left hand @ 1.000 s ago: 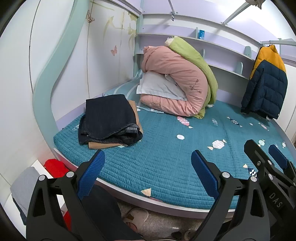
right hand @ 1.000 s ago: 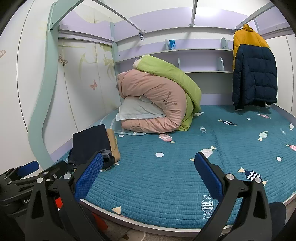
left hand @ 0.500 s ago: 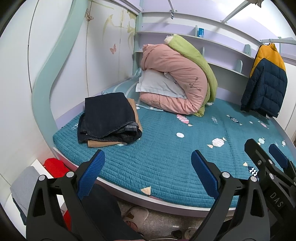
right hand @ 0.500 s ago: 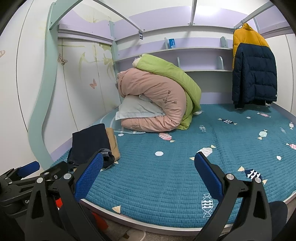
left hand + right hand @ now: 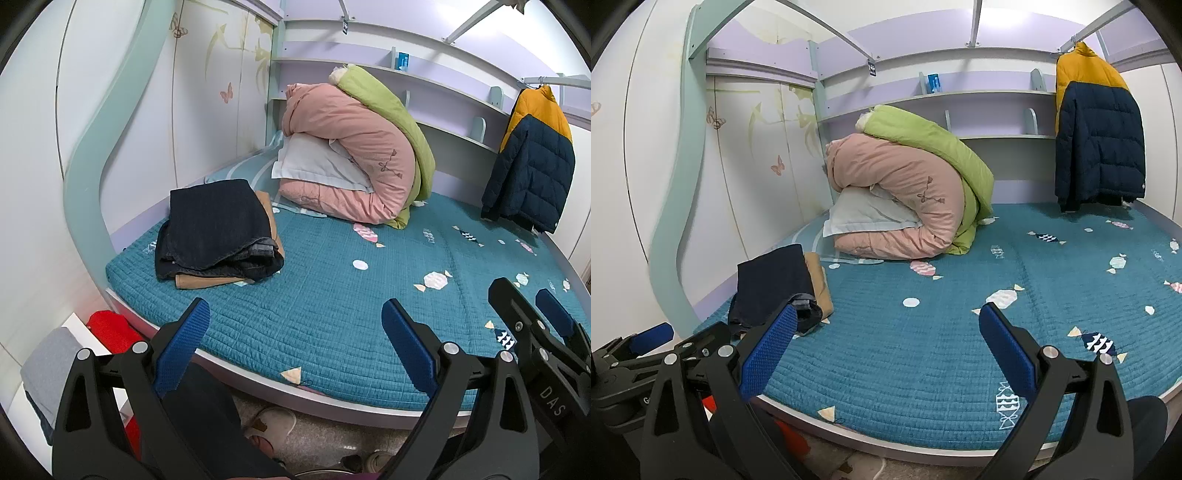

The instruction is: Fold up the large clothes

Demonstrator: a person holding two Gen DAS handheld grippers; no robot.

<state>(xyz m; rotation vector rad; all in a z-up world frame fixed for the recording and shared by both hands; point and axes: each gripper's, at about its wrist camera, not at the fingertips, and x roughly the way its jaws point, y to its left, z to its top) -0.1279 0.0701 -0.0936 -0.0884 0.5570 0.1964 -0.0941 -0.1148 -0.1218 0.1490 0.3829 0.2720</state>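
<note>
left gripper (image 5: 291,341): jaws standing wide apart, holding nothing, hovering over the near edge of the bed; also showing at the left edge of the right wrist view (image 5: 661,347)
right gripper (image 5: 886,349): jaws likewise spread wide, gripping nothing, hovering over the near bed edge; showing at the right edge of the left wrist view (image 5: 535,332)
blue finger pads (image 5: 183,345): textured, all clear of any cloth
teal quilted bedspread (image 5: 332,295): lying flat with candy and fish patches, covering the mattress ahead of both grippers
folded dark jeans (image 5: 218,225): task garment, sitting on the near-left part of the bed, well apart from both grippers; in the right wrist view (image 5: 772,284) partly hiding behind the left finger
tan folded garment (image 5: 201,282): lying under the jeans, edges sticking out at the near and right sides
pink duvet (image 5: 351,155): rolled up, sitting at the far-left end of the bed
green duvet (image 5: 391,110): draping over the top and right of the pink one
white pillow (image 5: 317,162): tucked into the fold of the pink duvet
navy and yellow puffer jacket (image 5: 1097,136): hanging on a rail at far right, above the bed
shelves (image 5: 990,96): running along the far wall, small blue box (image 5: 932,83) standing on top one
red item (image 5: 110,330): lying on the floor near-left, beside the bed; cannot tell what it is
grey fabric (image 5: 48,365): lying near-left, beside the red item
shoes (image 5: 273,424): sitting on the floor below the bed edge
</note>
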